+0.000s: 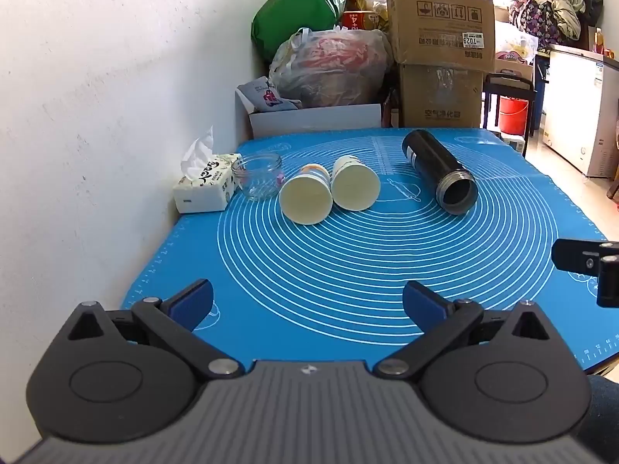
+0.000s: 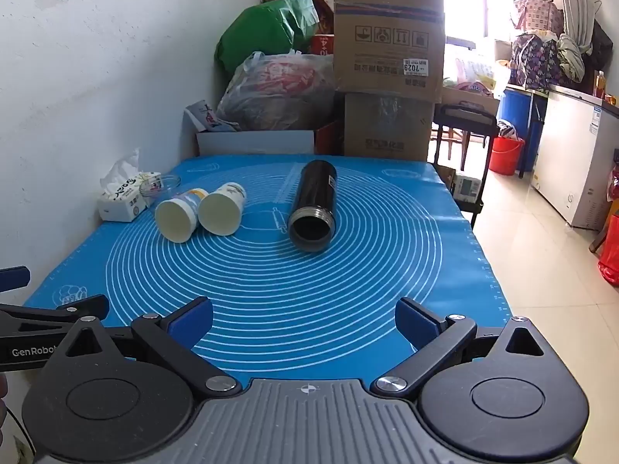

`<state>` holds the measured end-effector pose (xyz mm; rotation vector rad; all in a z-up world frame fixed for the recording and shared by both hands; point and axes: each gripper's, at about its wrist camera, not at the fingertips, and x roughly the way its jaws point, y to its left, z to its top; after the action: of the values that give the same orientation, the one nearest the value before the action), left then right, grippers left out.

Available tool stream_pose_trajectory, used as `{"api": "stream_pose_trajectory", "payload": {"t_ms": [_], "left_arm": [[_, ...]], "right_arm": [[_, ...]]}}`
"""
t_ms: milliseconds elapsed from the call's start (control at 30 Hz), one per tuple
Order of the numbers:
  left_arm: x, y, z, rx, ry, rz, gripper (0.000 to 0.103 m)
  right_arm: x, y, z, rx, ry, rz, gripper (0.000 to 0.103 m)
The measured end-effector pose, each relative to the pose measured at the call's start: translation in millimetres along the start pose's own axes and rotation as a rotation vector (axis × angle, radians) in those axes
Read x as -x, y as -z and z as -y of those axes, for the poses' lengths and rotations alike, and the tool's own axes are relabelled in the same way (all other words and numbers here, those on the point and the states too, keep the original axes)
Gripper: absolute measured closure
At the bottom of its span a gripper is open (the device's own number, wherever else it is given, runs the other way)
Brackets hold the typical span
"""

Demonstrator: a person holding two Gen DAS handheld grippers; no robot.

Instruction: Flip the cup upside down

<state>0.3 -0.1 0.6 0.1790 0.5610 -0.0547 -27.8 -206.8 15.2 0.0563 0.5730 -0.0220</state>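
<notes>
Two cream paper cups lie on their sides on the blue mat [image 1: 348, 270], mouths toward me: the left cup [image 1: 305, 195] [image 2: 178, 212] and the right cup [image 1: 354, 183] [image 2: 221, 210], touching each other. A black flask [image 1: 441, 172] [image 2: 313, 208] lies on its side to their right, open mouth toward me. My left gripper [image 1: 307, 303] is open and empty near the mat's front edge. My right gripper [image 2: 303, 319] is open and empty, also at the front, right of the left one.
A clear glass jar [image 1: 258, 175] and a tissue pack [image 1: 205, 185] stand at the mat's left by the white wall. Cardboard boxes [image 1: 441, 38] and bags [image 1: 329, 65] are piled behind the table. Floor and a white freezer [image 2: 572, 162] lie to the right.
</notes>
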Motion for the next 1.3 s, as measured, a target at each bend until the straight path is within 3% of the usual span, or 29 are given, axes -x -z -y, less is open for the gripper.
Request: {"api": "stream_pose_trajectory", "payload": {"t_ms": [1300], "left_arm": [[0, 2, -2, 0.0, 0.002, -0.007, 0.0]], "right_arm": [[9, -2, -3, 0.021, -0.009, 0.002, 0.003]]}}
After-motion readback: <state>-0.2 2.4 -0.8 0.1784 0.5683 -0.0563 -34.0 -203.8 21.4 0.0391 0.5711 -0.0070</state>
